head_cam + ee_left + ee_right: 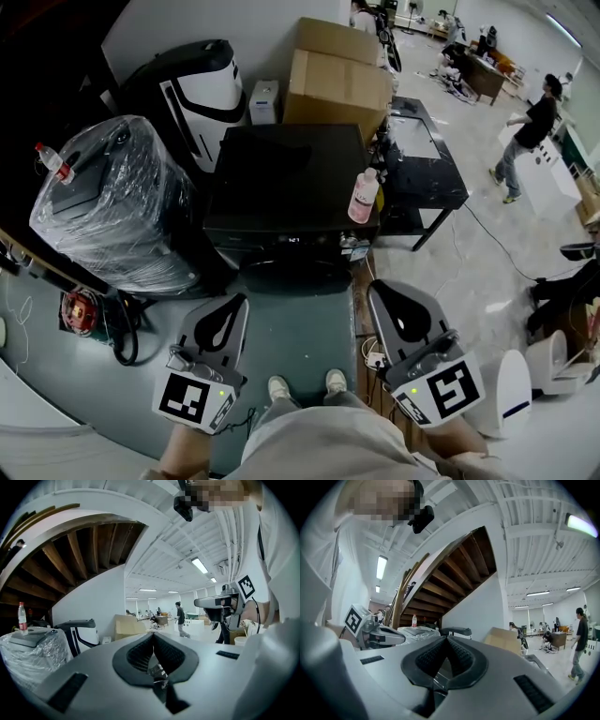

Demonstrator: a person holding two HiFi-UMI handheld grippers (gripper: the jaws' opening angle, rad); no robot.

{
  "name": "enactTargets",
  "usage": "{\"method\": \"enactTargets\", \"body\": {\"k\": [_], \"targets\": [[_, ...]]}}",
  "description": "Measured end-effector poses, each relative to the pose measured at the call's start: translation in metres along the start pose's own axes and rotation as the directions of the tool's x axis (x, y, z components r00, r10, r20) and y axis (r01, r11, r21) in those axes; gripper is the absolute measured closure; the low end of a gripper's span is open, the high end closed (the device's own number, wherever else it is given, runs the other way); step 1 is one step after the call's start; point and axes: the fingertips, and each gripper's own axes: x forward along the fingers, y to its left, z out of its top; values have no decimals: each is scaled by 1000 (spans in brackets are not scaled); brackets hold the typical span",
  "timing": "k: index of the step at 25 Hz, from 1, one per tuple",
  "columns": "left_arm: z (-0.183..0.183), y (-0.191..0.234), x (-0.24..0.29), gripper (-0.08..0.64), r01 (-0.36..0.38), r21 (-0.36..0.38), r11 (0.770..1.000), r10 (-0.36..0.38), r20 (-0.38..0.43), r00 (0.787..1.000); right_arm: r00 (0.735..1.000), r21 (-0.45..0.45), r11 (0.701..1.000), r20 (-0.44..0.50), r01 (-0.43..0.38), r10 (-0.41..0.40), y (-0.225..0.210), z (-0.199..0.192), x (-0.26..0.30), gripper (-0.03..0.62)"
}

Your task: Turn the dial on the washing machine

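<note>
Plastic-wrapped appliance [108, 202]: a bulky unit in clear film at the far left, beside the task's machine and no part of the job.
Left gripper [238, 302]: held low by the person's left leg, jaws pressed together on nothing; its own view [153, 635] looks up across the room, not at the machine.
Washing machine [286, 173]: a black box straight ahead on the floor [300, 328], its front facing the person, between the lines of the two grippers.
Front panel [293, 241]: a dark strip along the near top edge of the washing machine, with a small lit display near its middle.
Dial: somewhere on that front panel, most likely, but too dark and small to pick out.
Pink bottle [363, 197]: upright at the right edge of the machine's top.
Right gripper [379, 287]: low by the right leg, near the machine's right front corner, jaws closed and empty [447, 639].
Key relation: the panel lies forward of both tips and between them; both stand about equally near, so either must swing inward and tilt down.
</note>
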Motion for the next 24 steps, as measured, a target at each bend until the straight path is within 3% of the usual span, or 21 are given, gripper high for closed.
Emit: {"method": "enactTargets", "body": {"k": [12,17,24], "targets": [[9,9,-1,540,-31,17,999,31,4,1000,998,27,1000,-69,-14,16,-7,-26,12,565],[13,17,0,540,-53,-20,998,54,14,998,998,30,1000,-63,-7,9,-12,-27,16,565],[18,18,3,540,-58,-2,998,58,19,998,999,30,999,-42,-15,16,-11,-21,21,565]]}}
